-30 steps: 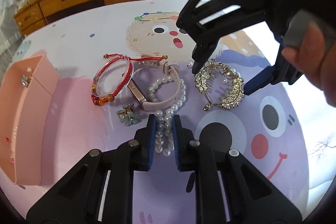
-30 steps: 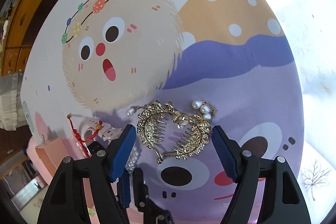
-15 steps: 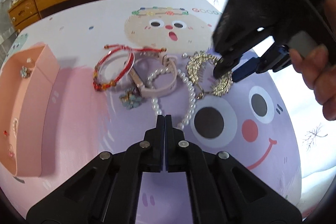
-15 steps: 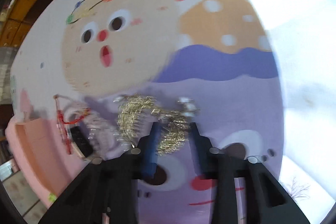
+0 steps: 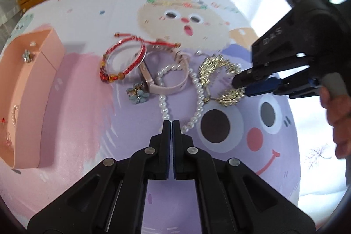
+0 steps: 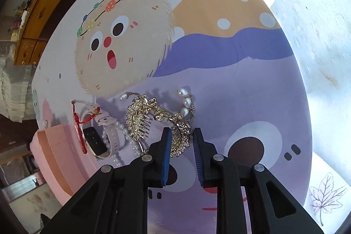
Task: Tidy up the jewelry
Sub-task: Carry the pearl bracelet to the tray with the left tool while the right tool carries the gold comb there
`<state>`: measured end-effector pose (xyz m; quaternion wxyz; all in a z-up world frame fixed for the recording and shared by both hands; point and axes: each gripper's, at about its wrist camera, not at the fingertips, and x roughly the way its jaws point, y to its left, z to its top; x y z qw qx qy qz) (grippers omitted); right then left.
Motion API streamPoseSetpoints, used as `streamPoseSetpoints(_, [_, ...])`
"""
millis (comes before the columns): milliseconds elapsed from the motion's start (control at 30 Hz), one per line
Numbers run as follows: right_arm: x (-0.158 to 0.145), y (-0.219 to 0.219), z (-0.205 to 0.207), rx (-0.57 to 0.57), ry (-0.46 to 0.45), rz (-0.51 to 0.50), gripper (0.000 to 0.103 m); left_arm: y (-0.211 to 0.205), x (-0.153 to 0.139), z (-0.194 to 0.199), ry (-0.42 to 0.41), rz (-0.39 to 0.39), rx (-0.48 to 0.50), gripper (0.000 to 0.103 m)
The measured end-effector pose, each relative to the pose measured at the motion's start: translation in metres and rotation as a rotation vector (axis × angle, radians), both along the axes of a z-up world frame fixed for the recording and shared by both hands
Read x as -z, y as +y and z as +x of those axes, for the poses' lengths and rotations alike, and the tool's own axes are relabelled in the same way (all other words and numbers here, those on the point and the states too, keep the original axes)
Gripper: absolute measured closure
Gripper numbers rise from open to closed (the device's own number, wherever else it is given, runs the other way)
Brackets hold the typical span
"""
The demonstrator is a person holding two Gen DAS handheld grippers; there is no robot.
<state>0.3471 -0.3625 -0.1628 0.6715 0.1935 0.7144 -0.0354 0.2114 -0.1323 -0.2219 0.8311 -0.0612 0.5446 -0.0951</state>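
The left gripper [image 5: 171, 124] has its blue-padded fingers pressed together over the near end of the pearl necklace [image 5: 198, 100], whose strand trails away from the tips; whether a bead is truly pinched is hidden by the pads. The right gripper [image 6: 181, 139] has its jaws drawn in close on one lobe of the gold hair comb [image 6: 140, 122], the pads touching its filigree on both sides. From the left, that comb [image 5: 219, 78] sits just beside the necklace's far loop.

Further out lies the crowded cluster: a pink-strapped smartwatch [image 5: 153, 80] touching the pearls, a red cord bracelet [image 5: 125, 60] overlapping it, and a small blue flower earring [image 5: 138, 95] just in front. The peach jewelry box [image 5: 26, 102] stands well apart to the left, near the table's edge, with small pieces inside. Open cartoon-printed tablecloth [image 6: 230, 91] spreads beyond the comb and between cluster and box.
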Motion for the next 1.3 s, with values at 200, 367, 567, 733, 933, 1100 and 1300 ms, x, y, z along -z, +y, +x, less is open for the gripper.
streamPoseSetpoints(200, [-0.015,-0.001,0.013,-0.066,-0.004,-0.045,0.07,0.0,0.0,0.014,0.017,0.0,-0.038,0.082])
streamPoseSetpoints(367, [-0.03,-0.003,0.027,-0.129,-0.011,-0.111,0.07,0.0,0.002,0.023,0.019,0.035,-0.067,0.073])
streamPoseSetpoints(567, [-0.045,0.028,0.024,-0.34,-0.084,-0.209,0.079,-0.016,0.003,0.019,-0.016,0.145,0.012,0.076])
streamPoseSetpoints(733, [-0.061,0.028,-0.012,-0.406,-0.184,-0.207,0.08,-0.017,0.003,0.014,-0.034,0.174,0.042,0.097])
streamPoseSetpoints(933, [-0.08,0.011,-0.07,-0.45,-0.215,-0.247,0.08,-0.008,-0.001,0.004,-0.005,0.117,0.082,0.098])
streamPoseSetpoints(1100, [-0.093,-0.004,-0.122,-0.435,-0.255,-0.246,0.08,0.001,-0.016,-0.018,-0.007,0.085,0.102,0.098])
streamPoseSetpoints(1300, [-0.117,-0.024,-0.178,-0.462,-0.357,-0.238,0.08,0.01,-0.039,-0.042,-0.016,0.065,0.13,0.098])
